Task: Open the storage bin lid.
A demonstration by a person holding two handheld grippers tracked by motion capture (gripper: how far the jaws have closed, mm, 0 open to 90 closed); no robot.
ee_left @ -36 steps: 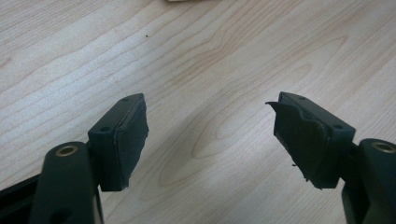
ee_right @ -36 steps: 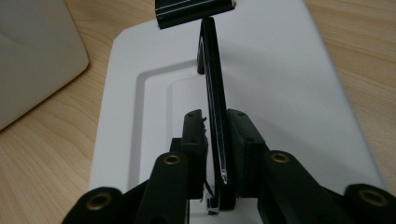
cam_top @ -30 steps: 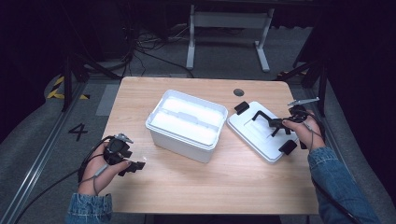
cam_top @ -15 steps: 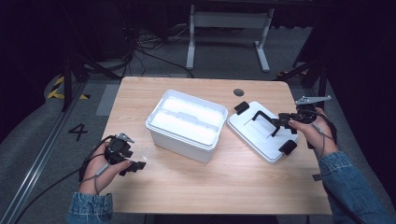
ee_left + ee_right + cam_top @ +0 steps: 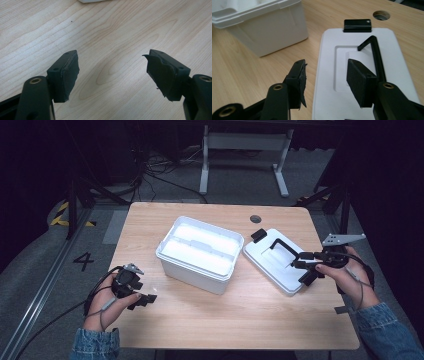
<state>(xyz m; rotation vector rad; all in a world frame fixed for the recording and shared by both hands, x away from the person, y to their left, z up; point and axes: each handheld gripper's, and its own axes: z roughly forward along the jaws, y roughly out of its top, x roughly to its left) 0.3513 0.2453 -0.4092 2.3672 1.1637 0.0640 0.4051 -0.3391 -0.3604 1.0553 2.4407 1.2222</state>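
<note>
A white plastic box [image 5: 200, 252] stands without its lid in the middle of the wooden table [image 5: 225, 320]. Its white lid [image 5: 274, 262] lies flat to the right, with a black handle [image 5: 281, 245] and a black latch [image 5: 258, 235] on it. My right gripper [image 5: 301, 269] hovers open over the lid's near end; in the right gripper view the lid [image 5: 362, 45] and handle [image 5: 375, 50] lie just past the empty jaws of the right gripper [image 5: 325, 67]. My left gripper [image 5: 143, 300] rests open at the near left, with bare wood between the jaws of the left gripper [image 5: 112, 67].
A round cable hole [image 5: 255, 218] sits in the table behind the lid. The box [image 5: 262, 25] stands to the left of the lid in the right gripper view. Beyond the table are a dark floor, cables and a white frame [image 5: 245, 142].
My right gripper has drawn back toward the near edge, from the lid's handle to the lid's near end. The left gripper has stayed put.
</note>
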